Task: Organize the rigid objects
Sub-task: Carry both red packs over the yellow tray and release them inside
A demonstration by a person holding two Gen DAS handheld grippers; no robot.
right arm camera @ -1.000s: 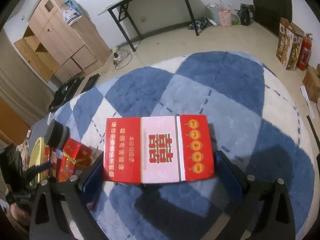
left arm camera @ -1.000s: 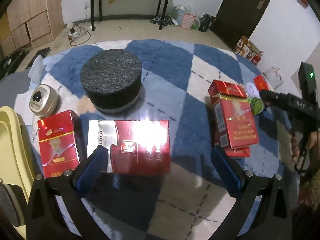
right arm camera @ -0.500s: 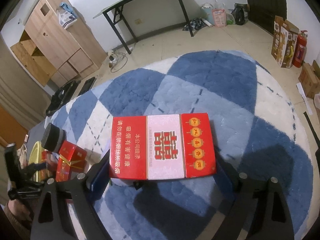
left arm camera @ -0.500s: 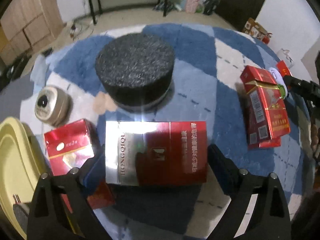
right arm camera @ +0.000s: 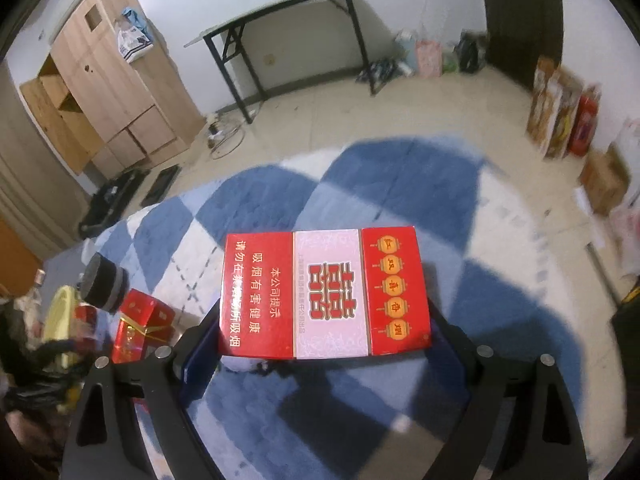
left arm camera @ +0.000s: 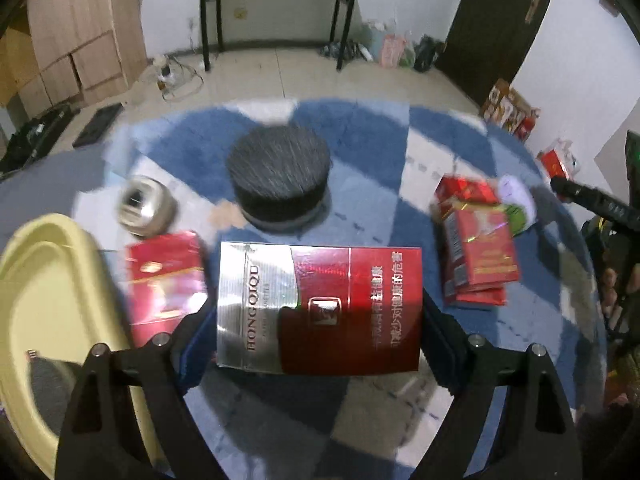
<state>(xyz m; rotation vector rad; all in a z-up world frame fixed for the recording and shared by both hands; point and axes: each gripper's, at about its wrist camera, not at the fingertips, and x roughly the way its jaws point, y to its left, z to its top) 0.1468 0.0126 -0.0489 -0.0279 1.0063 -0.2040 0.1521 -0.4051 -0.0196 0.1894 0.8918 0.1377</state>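
**Two cartons held above the blue rug**

Between the two dark fingers of the left gripper (left arm camera: 320, 344), in the left wrist view, sits a silver-and-red carton (left arm camera: 318, 308). The jaws are closing, and both pads press on the short ends of the carton, which hangs over the checkered rug (left arm camera: 372, 148). At 12 o'clock from the carton stands a black round foam block (left arm camera: 279, 178). At 9 o'clock lies a small red pack (left arm camera: 164, 284), and further to 9 o'clock a yellow tray (left arm camera: 40, 280). At 10 o'clock is a round metal tin (left arm camera: 146, 210), blurred. At 3 o'clock lies a pile of red packs (left arm camera: 476, 248), and behind it part of the other black tool is visible.

Over the same rug (right arm camera: 400, 184), in the right wrist view, the right gripper (right arm camera: 324, 354) clamps a red-and-white carton (right arm camera: 324, 294) by its short ends, flat face up. At 9 o'clock from it I see red packs (right arm camera: 140, 326) and the foam block (right arm camera: 105, 282). Against the far wall at 12 o'clock stands a black-legged table (right arm camera: 280, 36), and at 10 o'clock a wooden cabinet (right arm camera: 108, 80).
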